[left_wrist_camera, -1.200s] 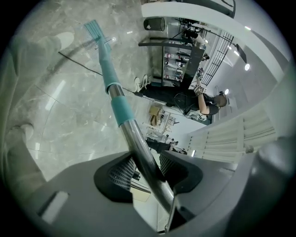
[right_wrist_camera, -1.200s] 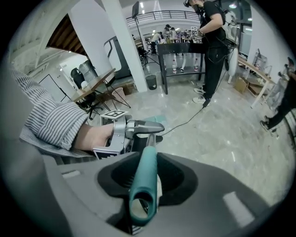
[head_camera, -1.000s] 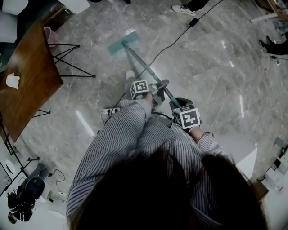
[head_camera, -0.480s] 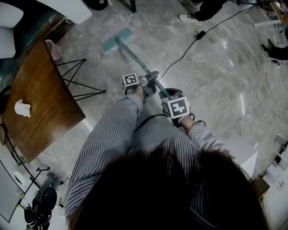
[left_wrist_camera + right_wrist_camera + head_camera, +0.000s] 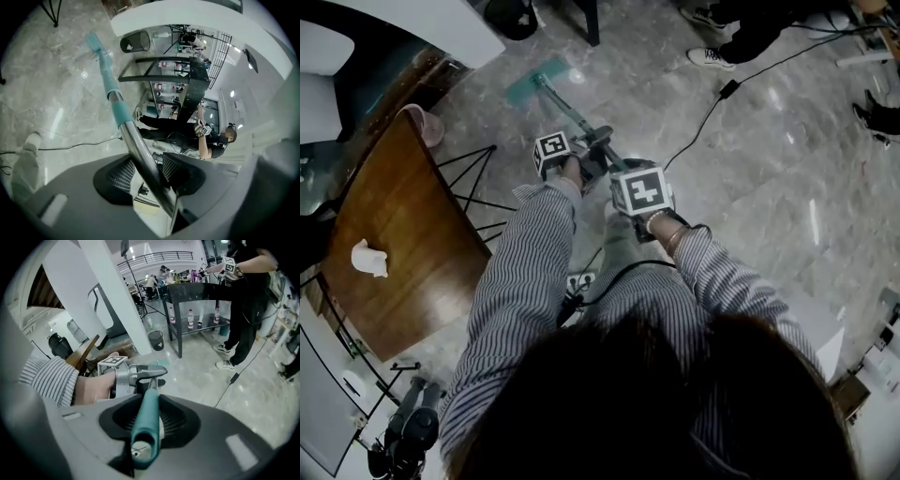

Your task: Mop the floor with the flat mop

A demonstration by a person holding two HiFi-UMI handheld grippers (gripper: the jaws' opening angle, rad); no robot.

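Observation:
The flat mop's teal head lies on the grey marble floor far ahead of me. Its pole slants back to both hands. My left gripper is shut on the metal pole, lower down. My right gripper is shut on the teal handle end, nearest me. In the left gripper view the pole runs up to the mop head. The right gripper view shows the left gripper just ahead along the pole.
A wooden table with black wire legs stands close on the left. A black cable crosses the floor to the right. A power strip lies by my feet. A person's shoes, a black bin and a black shelf leg are ahead.
The mop head has slid forward and left across the floor, toward the bin and white wall. Both grippers went with it, still closed on the pole, and I stepped forward.

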